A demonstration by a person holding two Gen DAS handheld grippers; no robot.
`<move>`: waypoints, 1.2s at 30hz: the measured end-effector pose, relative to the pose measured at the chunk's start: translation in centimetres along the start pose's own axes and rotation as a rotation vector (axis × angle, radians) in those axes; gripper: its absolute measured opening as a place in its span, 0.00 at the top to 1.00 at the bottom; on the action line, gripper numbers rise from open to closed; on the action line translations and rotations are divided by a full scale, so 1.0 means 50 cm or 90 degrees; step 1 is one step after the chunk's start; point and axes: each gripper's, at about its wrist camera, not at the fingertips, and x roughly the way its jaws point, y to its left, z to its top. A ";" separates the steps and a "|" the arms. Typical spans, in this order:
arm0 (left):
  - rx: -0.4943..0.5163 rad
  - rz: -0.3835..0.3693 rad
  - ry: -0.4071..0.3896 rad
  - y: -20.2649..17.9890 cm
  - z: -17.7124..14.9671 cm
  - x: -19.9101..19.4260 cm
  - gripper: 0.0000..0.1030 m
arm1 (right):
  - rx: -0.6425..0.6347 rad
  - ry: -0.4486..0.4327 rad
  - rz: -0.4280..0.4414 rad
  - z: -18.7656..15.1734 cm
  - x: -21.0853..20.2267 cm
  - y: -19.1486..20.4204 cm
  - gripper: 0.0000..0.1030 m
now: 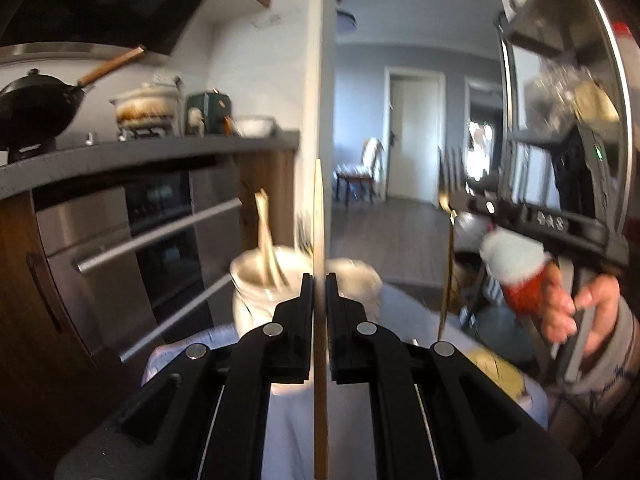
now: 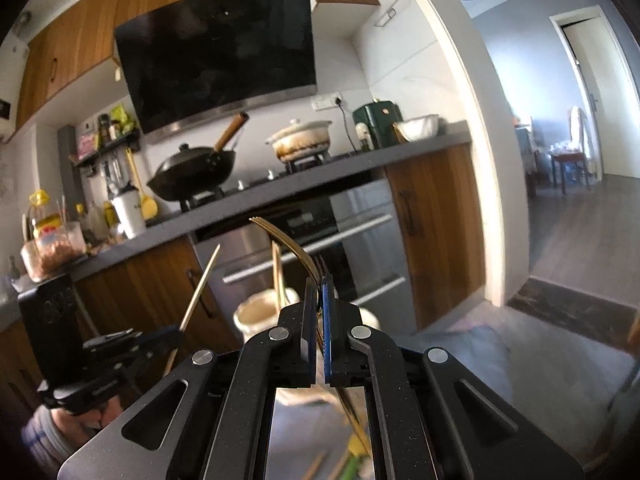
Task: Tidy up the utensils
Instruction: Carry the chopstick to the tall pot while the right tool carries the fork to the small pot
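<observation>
My left gripper point(image 1: 319, 278) is shut on a wooden chopstick point(image 1: 319, 216) that stands upright between its jaws. Just beyond it are two cream jars; the left jar point(image 1: 256, 280) holds wooden chopsticks point(image 1: 265, 236), and the right jar point(image 1: 360, 280) is partly hidden. My right gripper point(image 2: 319, 280) is shut on a gold fork point(image 2: 294, 246) whose tines curve up to the left. It is raised above a cream jar point(image 2: 260, 312) with chopsticks in it. The left gripper point(image 2: 168, 336) with its chopstick point(image 2: 200, 288) shows at the left of the right wrist view.
A kitchen counter point(image 2: 280, 188) runs behind, with a black wok point(image 2: 192, 172), a white casserole pot point(image 2: 302, 140) and a green appliance point(image 2: 376, 124). An oven with bar handles point(image 2: 312, 248) lies below. Loose chopsticks point(image 2: 314, 468) lie on the table under the right gripper.
</observation>
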 end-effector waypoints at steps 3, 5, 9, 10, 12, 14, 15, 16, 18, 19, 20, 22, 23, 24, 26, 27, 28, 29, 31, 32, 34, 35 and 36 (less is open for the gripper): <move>-0.025 -0.004 -0.030 0.025 0.040 0.017 0.94 | -0.006 -0.018 0.015 0.030 0.023 0.009 0.97; -0.035 -0.009 -0.048 0.039 0.060 0.031 0.94 | -0.001 -0.030 0.025 0.053 0.039 0.012 0.97; -0.051 -0.009 -0.069 0.063 0.096 0.068 0.94 | 0.006 -0.048 0.034 0.086 0.068 0.015 0.97; -0.054 -0.006 -0.073 0.066 0.101 0.076 0.94 | 0.003 -0.052 0.034 0.092 0.077 0.015 0.97; -0.058 0.000 -0.078 0.074 0.110 0.102 0.94 | -0.002 -0.062 0.031 0.097 0.090 0.016 0.97; -0.064 0.001 -0.085 0.082 0.115 0.129 0.94 | -0.002 -0.068 0.026 0.101 0.105 0.012 0.97; -0.064 0.000 -0.088 0.084 0.118 0.140 0.94 | -0.001 -0.070 0.026 0.103 0.111 0.010 0.97; -0.064 0.005 -0.093 0.083 0.121 0.153 0.94 | 0.001 -0.071 0.026 0.103 0.119 0.008 0.97; -0.067 0.007 -0.093 0.082 0.124 0.169 0.94 | 0.006 -0.074 0.024 0.101 0.130 0.003 0.97; -0.069 0.006 -0.097 0.081 0.126 0.178 0.94 | 0.008 -0.075 0.024 0.103 0.133 0.001 0.97; -0.068 0.007 -0.099 0.080 0.124 0.185 0.94 | 0.012 -0.077 0.026 0.103 0.137 -0.001 0.97; -0.062 0.012 -0.102 0.077 0.123 0.198 0.94 | 0.017 -0.086 0.027 0.101 0.139 -0.006 0.97; -0.061 0.014 -0.104 0.078 0.120 0.208 0.94 | 0.018 -0.092 0.027 0.099 0.138 -0.009 0.97; -0.062 0.018 -0.101 0.079 0.116 0.217 0.94 | 0.018 -0.092 0.025 0.096 0.140 -0.011 0.97; -0.062 0.018 -0.099 0.079 0.106 0.228 0.94 | 0.017 -0.088 0.021 0.087 0.144 -0.013 0.97; -0.059 0.019 -0.102 0.077 0.100 0.230 0.94 | 0.022 -0.083 0.019 0.079 0.148 -0.018 0.97; -0.053 0.021 -0.105 0.074 0.094 0.233 0.94 | 0.028 -0.078 0.018 0.074 0.151 -0.024 0.97; -0.043 0.024 -0.110 0.070 0.084 0.233 0.94 | 0.036 -0.072 0.018 0.067 0.153 -0.031 0.97; -0.035 0.025 -0.115 0.065 0.065 0.229 0.94 | 0.052 -0.059 0.018 0.050 0.157 -0.044 0.97; -0.035 0.030 -0.111 0.065 0.055 0.226 0.94 | 0.057 -0.053 0.016 0.041 0.157 -0.050 0.97; -0.040 0.034 -0.110 0.067 0.038 0.212 0.94 | 0.067 -0.048 0.012 0.024 0.155 -0.061 0.97; -0.043 0.036 -0.109 0.068 0.033 0.206 0.94 | 0.072 -0.045 0.013 0.017 0.154 -0.066 0.97; -0.049 0.038 -0.109 0.069 0.025 0.195 0.94 | 0.080 -0.042 0.013 0.010 0.152 -0.071 0.97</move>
